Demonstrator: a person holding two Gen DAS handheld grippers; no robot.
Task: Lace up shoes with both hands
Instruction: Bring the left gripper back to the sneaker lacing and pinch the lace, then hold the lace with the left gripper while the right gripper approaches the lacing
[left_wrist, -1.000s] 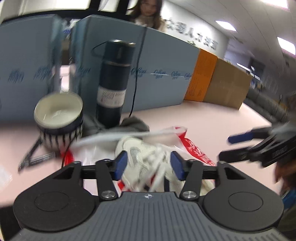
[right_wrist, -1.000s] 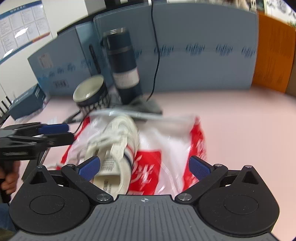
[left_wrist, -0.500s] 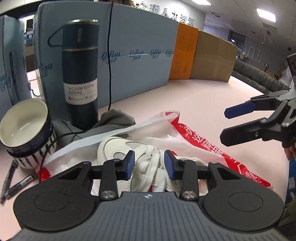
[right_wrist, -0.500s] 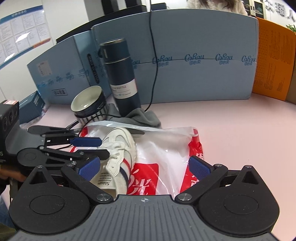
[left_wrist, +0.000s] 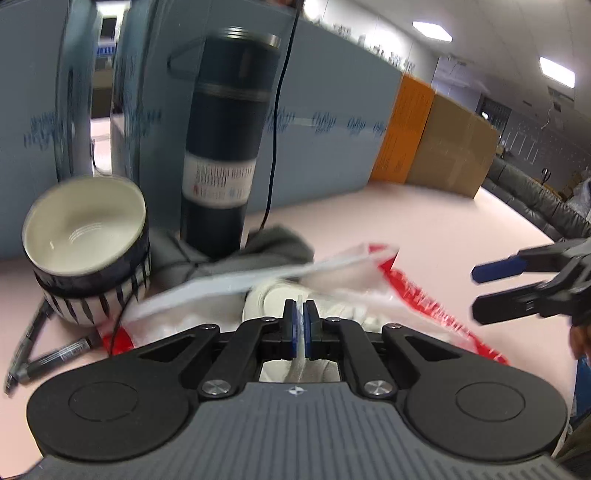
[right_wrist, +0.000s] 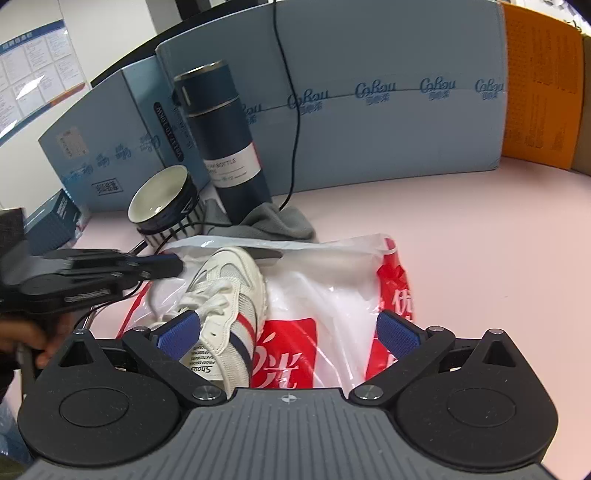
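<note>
Left tool (left_wrist: 300, 325) grips a white lace (left_wrist: 300, 354); right tool (right_wrist: 288, 332) wide. Bench (right_wrist: 480, 229) clear right; flask (right_wrist: 225, 140), bowl (right_wrist: 166, 199) crowd far left.

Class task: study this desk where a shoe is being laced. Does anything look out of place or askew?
Yes. The white sneaker lies on a crumpled red-and-white plastic bag, not the bare desk. The striped bowl sits tilted, leaning on a crumpled grey cloth under the vacuum bottle.
</note>
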